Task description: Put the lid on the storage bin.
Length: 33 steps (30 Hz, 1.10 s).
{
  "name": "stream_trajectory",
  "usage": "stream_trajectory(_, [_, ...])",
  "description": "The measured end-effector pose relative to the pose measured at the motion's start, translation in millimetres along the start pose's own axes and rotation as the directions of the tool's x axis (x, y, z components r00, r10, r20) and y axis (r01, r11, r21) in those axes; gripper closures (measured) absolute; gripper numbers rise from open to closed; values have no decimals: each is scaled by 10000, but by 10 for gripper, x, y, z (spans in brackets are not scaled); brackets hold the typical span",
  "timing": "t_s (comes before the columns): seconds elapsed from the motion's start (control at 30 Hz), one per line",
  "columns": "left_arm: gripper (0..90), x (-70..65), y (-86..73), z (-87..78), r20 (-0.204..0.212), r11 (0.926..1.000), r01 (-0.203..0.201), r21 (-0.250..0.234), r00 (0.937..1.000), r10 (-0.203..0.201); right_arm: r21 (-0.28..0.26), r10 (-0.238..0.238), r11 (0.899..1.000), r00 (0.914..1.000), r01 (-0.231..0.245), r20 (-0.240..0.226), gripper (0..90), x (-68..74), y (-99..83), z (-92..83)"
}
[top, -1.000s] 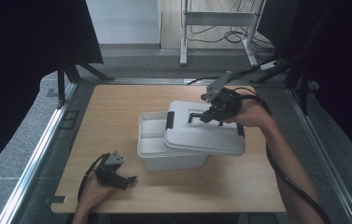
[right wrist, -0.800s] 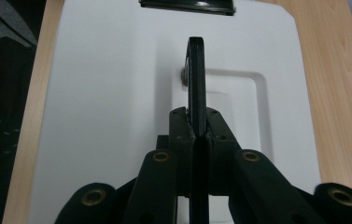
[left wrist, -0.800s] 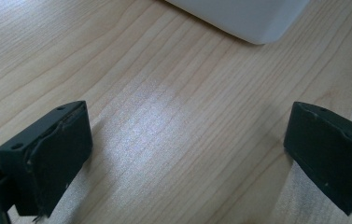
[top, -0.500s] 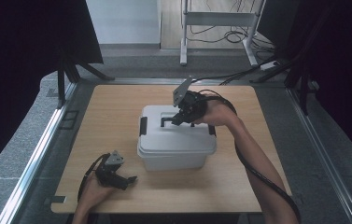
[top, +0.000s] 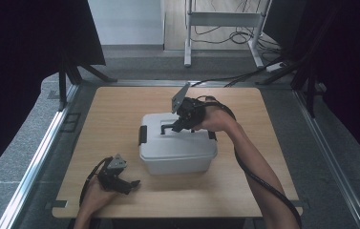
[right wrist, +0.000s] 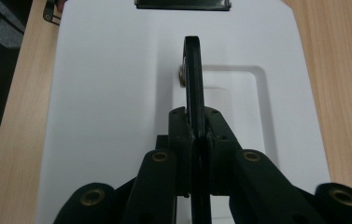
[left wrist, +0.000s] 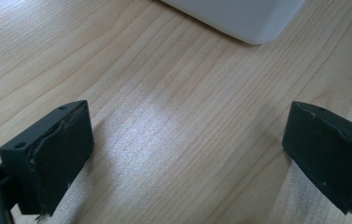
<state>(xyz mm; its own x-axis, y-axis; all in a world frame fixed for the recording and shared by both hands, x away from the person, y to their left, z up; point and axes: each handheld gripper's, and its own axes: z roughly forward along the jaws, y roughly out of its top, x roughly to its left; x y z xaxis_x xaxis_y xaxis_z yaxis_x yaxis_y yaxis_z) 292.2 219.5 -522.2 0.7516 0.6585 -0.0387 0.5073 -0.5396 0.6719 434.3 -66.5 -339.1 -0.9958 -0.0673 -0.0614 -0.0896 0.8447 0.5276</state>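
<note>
While no brand, label or writing can be read anywhere, materials are plain enough. Biggest is the table (top: 120,109): pale wood-grain top, rectangular w/ rounded corners, matte but w/ a soft glare patch in the left gripper view; grey speckled floor around it.

Next, the storage box (top: 177,160), near the table's middle: smooth white plastic, boxy w/ rounded corners, slightly translucent walls. Its lid (top: 156,131) sits on top, square w/ the box, flat w/ a shallow rectangular recess in the centre. Black plastic latch (top: 142,135) on the box's left end in the high view; a second one shows at the top edge of the right gripper view.

Lid handle (right wrist: 192,70): thin black plastic bar, standing upright on edge over the recess, w/ a small metal pin at its foot.

Right tongs (top: 180,125), black w/ brass-coloured pivots, are clamped on that handle from both sides, above the lid.

Left tongs (top: 129,185) rest low at the table's near-left corner, well apart from the box; jaws wide apart, nothing between, pads black, blocky, a bit scuffed at the edges.
</note>
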Motion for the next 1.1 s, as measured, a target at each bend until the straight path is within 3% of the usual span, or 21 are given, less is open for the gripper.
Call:
stream_trajectory(0.13, [17,-1,0,0,0,10000,4,-3,10000,-4,-167,69,9998,10000,-69,42,816,10,-21,3])
stream_trajectory(0.37, [18,-2,1,-1,-1,10000,18,-4,10000,-18,-307,465,9985,9963,-444,717,442,89,-77,-55])
stream_trajectory(0.5, [19,-3,1,-1,-7,10000,19,-6,10000,-19,-311,834,9963,9901,-804,1131,338,138,-127,-126])
stream_trajectory(0.83, [20,-5,1,-1,-18,10000,26,-6,10000,-26,-722,1582,9862,9768,-1491,1444,284,272,-375,-368])
stream_trajectory(1.1, [21,-6,1,-3,-31,10000,23,9,10000,-23,-1124,2422,9678,9548,-2252,1722,259,354,-636,-546])
